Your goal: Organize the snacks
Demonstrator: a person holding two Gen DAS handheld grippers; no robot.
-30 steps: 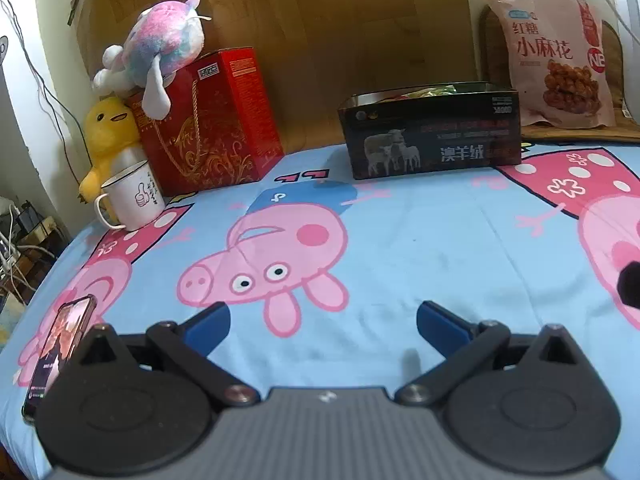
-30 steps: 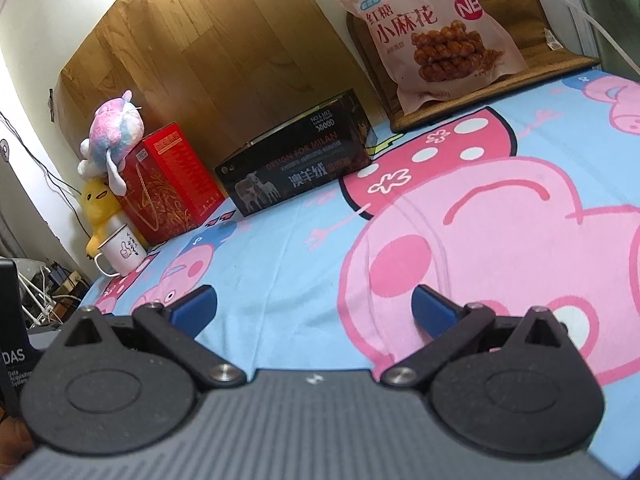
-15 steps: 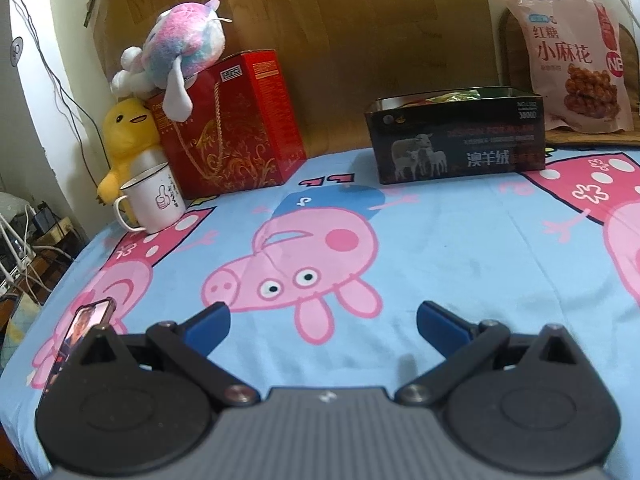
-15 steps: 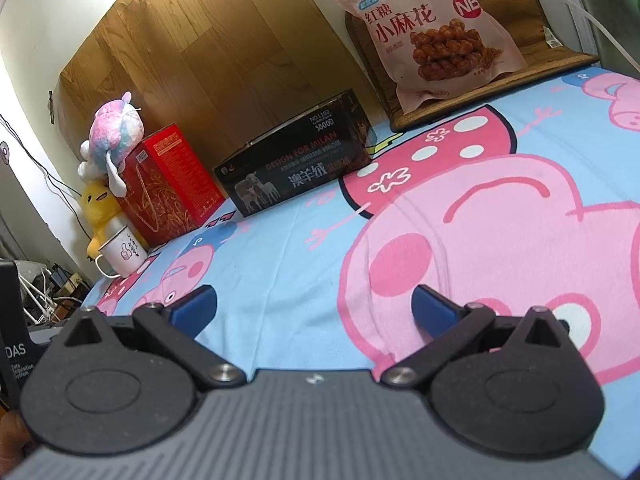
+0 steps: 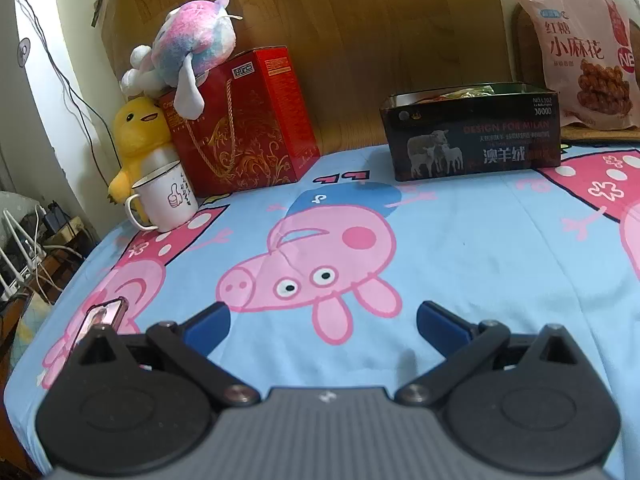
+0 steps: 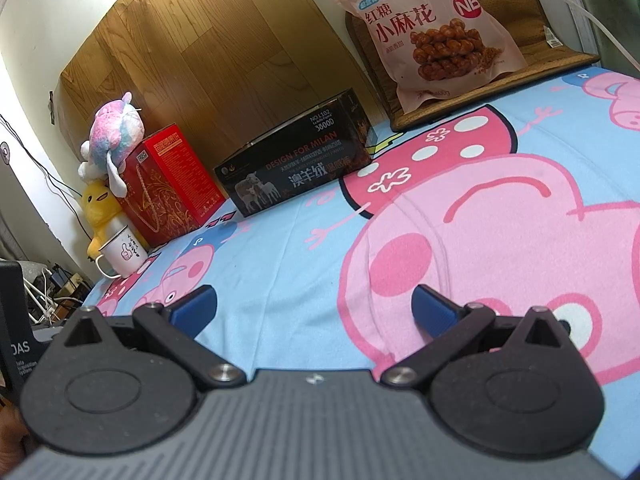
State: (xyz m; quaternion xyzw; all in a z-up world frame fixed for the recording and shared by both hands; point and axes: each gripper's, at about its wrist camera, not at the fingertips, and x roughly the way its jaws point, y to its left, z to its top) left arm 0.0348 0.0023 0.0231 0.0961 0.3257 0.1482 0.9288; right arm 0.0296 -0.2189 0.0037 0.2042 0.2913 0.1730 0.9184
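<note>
Hovering empty, left gripper (image 5: pixel 322 318) and right gripper (image 6: pixel 314 304) jaws spread; best approach snack bag (image 6: pixel 434 36) upper right squarely, then box (image 6: pixel 296 164) mid-frame.

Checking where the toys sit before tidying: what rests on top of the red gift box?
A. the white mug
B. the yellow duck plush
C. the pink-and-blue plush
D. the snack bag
C: the pink-and-blue plush lies on the red gift box, while the yellow duck plush and white mug stand beside it.
</note>
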